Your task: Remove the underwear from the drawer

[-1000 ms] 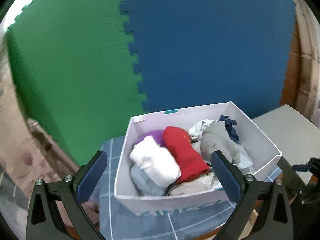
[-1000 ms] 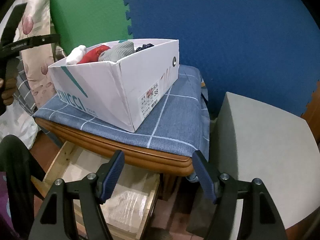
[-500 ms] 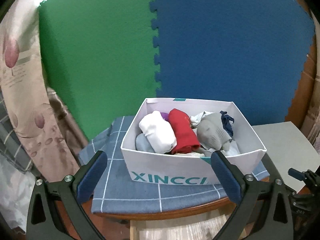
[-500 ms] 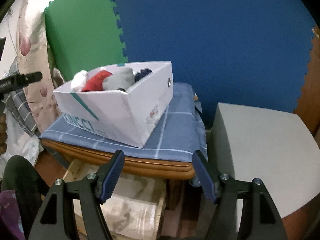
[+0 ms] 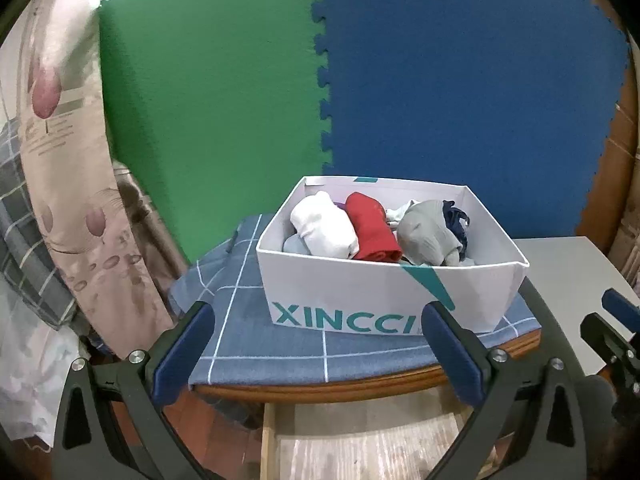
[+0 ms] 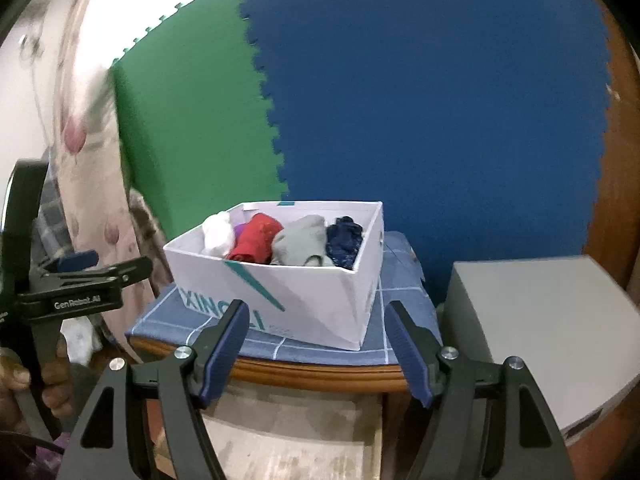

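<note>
A white box [image 5: 340,300] [image 6: 320,300] marked XINCCI stands on a blue checked cloth [image 5: 248,336] over a wooden stand. It holds rolled underwear: white [image 5: 324,228], red [image 5: 372,224], grey [image 5: 428,232] and dark blue [image 6: 344,240]. Below the stand an open wooden drawer [image 5: 360,448] [image 6: 288,448] shows a bare bottom. My left gripper [image 5: 316,344] is open and empty in front of the box. My right gripper [image 6: 320,340] is open and empty, to the right of the left one [image 6: 80,276].
A grey side table [image 6: 540,320] [image 5: 568,264] stands right of the stand. Green [image 5: 208,100] and blue [image 5: 460,80] foam mats cover the wall behind. A floral curtain [image 5: 68,168] and checked fabric hang at the left.
Both grippers have pulled back and up from the box. The box now looks smaller and lower in both views, and the open drawer shows under the stand in the left view.
</note>
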Tool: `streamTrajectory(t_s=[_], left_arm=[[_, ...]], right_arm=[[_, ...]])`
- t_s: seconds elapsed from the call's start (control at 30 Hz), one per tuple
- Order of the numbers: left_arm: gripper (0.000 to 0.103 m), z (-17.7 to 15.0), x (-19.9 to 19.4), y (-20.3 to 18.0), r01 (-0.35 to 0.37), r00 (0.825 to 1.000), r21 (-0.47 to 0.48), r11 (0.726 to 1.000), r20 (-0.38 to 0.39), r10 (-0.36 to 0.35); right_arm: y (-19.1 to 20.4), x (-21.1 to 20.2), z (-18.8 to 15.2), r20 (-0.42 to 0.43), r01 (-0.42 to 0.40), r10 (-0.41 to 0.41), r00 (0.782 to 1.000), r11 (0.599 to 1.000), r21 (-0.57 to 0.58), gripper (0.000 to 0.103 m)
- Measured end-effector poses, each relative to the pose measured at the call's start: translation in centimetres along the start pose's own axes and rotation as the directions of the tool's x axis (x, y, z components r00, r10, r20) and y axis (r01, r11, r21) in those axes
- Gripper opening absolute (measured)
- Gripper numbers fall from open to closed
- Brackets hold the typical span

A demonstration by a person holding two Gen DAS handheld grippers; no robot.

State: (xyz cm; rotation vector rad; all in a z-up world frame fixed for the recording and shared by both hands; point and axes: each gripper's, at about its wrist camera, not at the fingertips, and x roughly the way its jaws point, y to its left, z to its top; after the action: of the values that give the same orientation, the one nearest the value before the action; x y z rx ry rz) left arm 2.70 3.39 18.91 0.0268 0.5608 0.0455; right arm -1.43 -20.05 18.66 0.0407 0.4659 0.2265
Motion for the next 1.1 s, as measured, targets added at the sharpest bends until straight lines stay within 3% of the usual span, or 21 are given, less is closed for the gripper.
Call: streamTrajectory(t_s=[0.23, 0.33, 0.67, 0.83, 1.1], left_arm=[[0.102, -1.8, 0.2, 0.4, -0.028, 0.998, -0.024, 0.999, -0.065, 0.027], [0.102, -2.6, -0.6, 0.5, -0.085, 0.996, -0.018, 0.996, -0.018, 0.085], [0.102, -2.9, -4.0, 0.4, -0.111, 0.987, 0.003, 0.994, 0.121, 0.11], [0.103, -2.5, -5.8, 0.2, -0.036, 0.984, -0.009, 0.999, 0.177, 0.037], [0.103, -2.2, -4.9, -0.7, -0.067, 0.996, 0.008, 0.998, 0.052, 0.066]], right_arm=[[2.3, 0.2, -0.4, -0.027, -0.055, 0.054, 0.998, 0.997, -0.045, 0.072], [2.5, 0.5, -0.6, -0.041, -0.071, 0.069, 0.997, 0.997, -0.042, 0.072], [3.4, 0.6, -1.0, -0.068, -0.101, 0.097, 0.993, 0.993, -0.06, 0.072], [3.3, 0.5, -0.9, -0.066, -0.106, 0.103, 0.993, 0.993, -0.051, 0.072], [3.2, 0.3, -0.8, -0.066, -0.114, 0.111, 0.992, 0.992, -0.047, 0.072]])
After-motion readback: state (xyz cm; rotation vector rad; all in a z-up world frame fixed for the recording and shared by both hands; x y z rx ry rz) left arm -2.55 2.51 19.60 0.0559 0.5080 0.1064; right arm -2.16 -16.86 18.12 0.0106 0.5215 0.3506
